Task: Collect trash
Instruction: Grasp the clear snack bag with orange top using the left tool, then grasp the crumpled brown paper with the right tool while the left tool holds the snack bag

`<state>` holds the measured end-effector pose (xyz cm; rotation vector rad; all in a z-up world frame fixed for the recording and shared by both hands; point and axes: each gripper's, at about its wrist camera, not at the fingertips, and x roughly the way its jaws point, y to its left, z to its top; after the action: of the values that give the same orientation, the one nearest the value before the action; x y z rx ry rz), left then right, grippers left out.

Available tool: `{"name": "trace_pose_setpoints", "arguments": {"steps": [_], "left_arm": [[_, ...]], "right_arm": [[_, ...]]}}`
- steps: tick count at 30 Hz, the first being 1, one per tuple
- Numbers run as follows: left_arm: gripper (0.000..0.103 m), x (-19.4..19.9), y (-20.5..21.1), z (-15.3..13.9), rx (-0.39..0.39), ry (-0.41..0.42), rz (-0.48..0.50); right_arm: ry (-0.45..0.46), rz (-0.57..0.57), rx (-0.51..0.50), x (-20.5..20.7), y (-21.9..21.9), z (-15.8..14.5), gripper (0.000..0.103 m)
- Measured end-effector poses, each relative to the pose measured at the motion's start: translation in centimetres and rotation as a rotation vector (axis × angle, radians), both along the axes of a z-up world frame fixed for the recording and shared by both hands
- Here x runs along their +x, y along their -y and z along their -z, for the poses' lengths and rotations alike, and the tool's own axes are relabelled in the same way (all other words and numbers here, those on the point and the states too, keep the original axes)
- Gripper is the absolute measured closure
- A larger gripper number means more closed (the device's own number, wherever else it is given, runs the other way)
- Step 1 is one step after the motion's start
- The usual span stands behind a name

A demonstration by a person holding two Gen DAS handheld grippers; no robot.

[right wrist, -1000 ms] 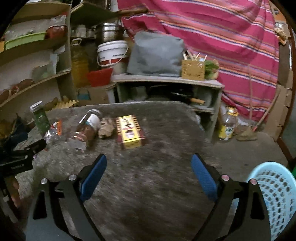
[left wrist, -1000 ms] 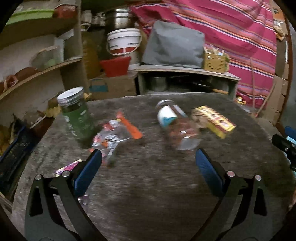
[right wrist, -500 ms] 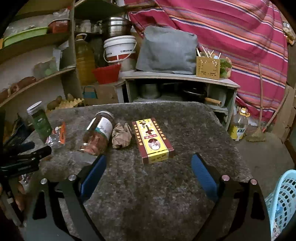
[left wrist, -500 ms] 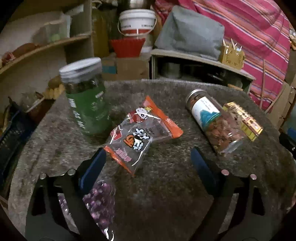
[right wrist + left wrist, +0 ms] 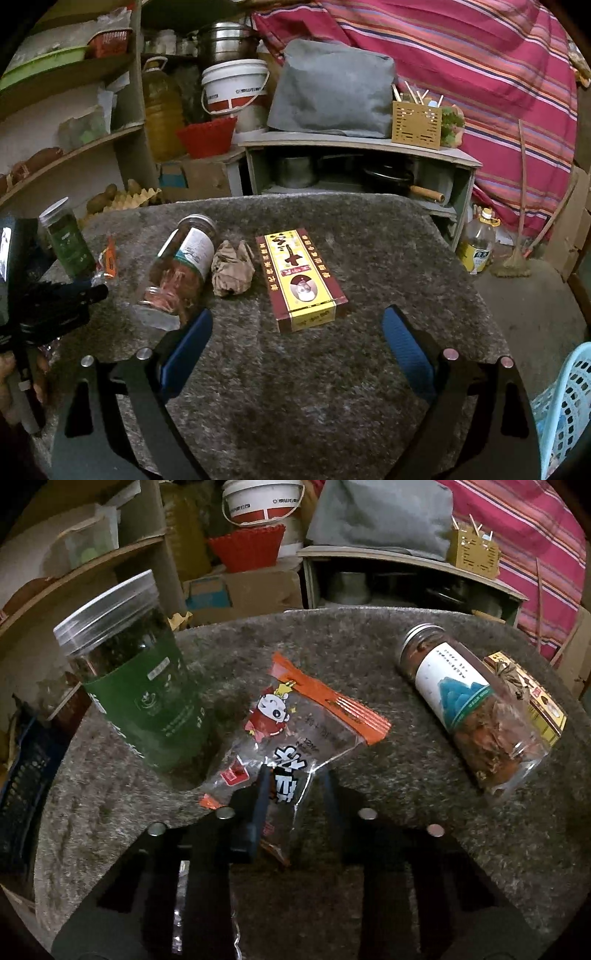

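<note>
The left gripper (image 5: 295, 794) has been brought forward; its jaws have just been closing and the wrapper (image 5: 291, 738) is being pinched between them on the worktop (image 5: 369, 664). The right gripper (image 5: 295, 343) is being held released, the box (image 5: 301, 277) just ahead.

Orange-edged clear wrapper (image 5: 295, 734); green-labelled jar (image 5: 136, 686).

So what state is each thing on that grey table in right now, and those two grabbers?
Left gripper: jaws have just been closing, now pinched on the wrapper.
Clear orange-edged snack wrapper: crumpled, near end gripped.
Green-labelled plastic jar: upright, lid on.
Clear jar of reddish bits: lying on its side, capped.
Brown paper wad: crumpled.
Red-and-yellow box: flat, closed.
Right gripper: open, empty.
</note>
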<state>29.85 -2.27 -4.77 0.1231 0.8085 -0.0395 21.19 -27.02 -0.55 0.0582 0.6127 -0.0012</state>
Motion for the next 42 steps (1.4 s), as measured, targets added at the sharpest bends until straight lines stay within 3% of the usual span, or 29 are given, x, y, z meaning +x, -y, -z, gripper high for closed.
{"name": "trace_pose_setpoints", "arguments": {"steps": [4,9,15,27,29,31,42], "left_arm": [[0.087,-0.7,-0.2,-0.7,0.001,0.021,-0.011],[0.089,-3.9,0.0,-3.0,0.036,0.117,0.002],[0.089,-5.1,0.1,-4.6,0.025,0.168,0.032],[0.089,-3.6,-0.5,-4.1,-0.014,0.157,0.055],[0.089,-3.0,-0.8,-3.6,-0.033,0.136,0.047],[0.089,-2.5,-1.0,-3.3,-0.042,0.125,0.040],[0.089,-1.0,-1.0,-2.7,-0.051,0.110,0.035]], "right_arm": [[0.003,-0.003,-0.006,0.2,-0.3,-0.1,0.012],[0.005,0.000,-0.009,0.8,-0.8,-0.5,0.012],[-0.009,0.021,-0.048,1.7,-2.3,-1.3,0.012],[-0.028,-0.008,-0.178,4.9,-6.5,-0.8,0.013],[-0.046,-0.025,-0.189,5.6,-6.8,-0.2,0.025],[-0.076,-0.030,-0.179,6.4,-6.8,0.4,0.031],[-0.153,-0.055,-0.111,8.8,-6.4,1.3,0.044]]}}
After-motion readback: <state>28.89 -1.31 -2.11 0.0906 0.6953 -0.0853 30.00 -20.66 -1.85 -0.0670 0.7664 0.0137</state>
